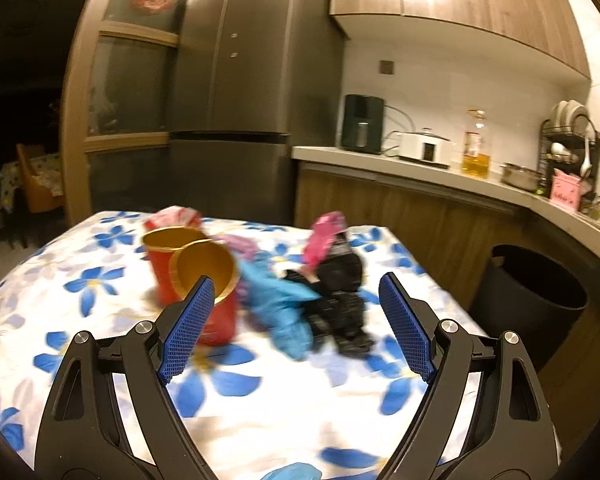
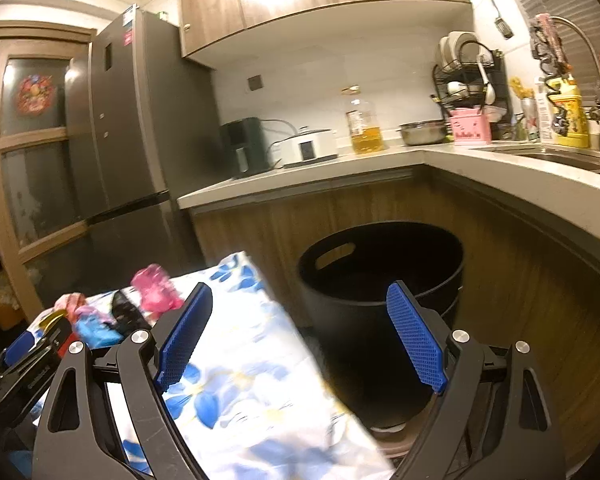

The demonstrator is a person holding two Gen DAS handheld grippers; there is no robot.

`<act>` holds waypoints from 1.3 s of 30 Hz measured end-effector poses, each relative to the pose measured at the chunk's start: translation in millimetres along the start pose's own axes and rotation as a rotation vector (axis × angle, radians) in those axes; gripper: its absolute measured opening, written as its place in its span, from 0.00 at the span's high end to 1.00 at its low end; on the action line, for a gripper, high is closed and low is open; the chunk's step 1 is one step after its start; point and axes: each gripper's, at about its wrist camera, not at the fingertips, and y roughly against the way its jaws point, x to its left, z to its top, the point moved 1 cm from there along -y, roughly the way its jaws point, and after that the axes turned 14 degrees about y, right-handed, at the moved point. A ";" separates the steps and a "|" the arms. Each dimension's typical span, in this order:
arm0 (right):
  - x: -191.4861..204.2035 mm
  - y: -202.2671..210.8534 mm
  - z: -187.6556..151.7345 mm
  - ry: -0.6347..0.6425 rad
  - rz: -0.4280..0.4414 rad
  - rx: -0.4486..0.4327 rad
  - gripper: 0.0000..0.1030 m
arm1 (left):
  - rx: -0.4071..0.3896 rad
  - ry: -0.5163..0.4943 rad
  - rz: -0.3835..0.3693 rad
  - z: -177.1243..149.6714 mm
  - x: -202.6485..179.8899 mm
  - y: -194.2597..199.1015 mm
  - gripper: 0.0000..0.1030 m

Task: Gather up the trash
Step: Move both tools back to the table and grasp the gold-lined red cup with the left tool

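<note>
Blue-padded left tongs (image 1: 296, 328) and right tongs (image 2: 300, 336) both gape, released and empty. Trash waits on the bench (image 1: 100, 312): red cups (image 1: 216, 300) at 11 o'clock, blue wrapper (image 1: 284, 308) and black bag (image 1: 340, 304) at 12, blurred. Farther, at 2 o'clock, the black bin (image 2: 380, 280) stands ready; its inside is too dark to see.

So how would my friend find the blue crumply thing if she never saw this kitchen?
Start at the table with the blue-flowered cloth in front of the big grey fridge. In the pile of rubbish on it, look between the two red cups with gold insides and the black crumpled wrapper. The blue crumply thing is the only plain light-blue piece there.
</note>
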 end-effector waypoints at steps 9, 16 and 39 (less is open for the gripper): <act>43.8 -5.9 -5.4 0.027 0.092 0.003 0.16 | -0.030 0.002 0.081 1.8 38.7 -14.1 0.20; 69.1 -16.6 -5.7 0.051 0.138 0.017 0.16 | 0.010 -0.012 0.103 7.2 46.2 -46.6 0.21; 109.6 -39.8 -7.6 0.106 0.222 0.047 0.16 | 0.122 0.020 0.047 4.4 63.9 -72.5 0.60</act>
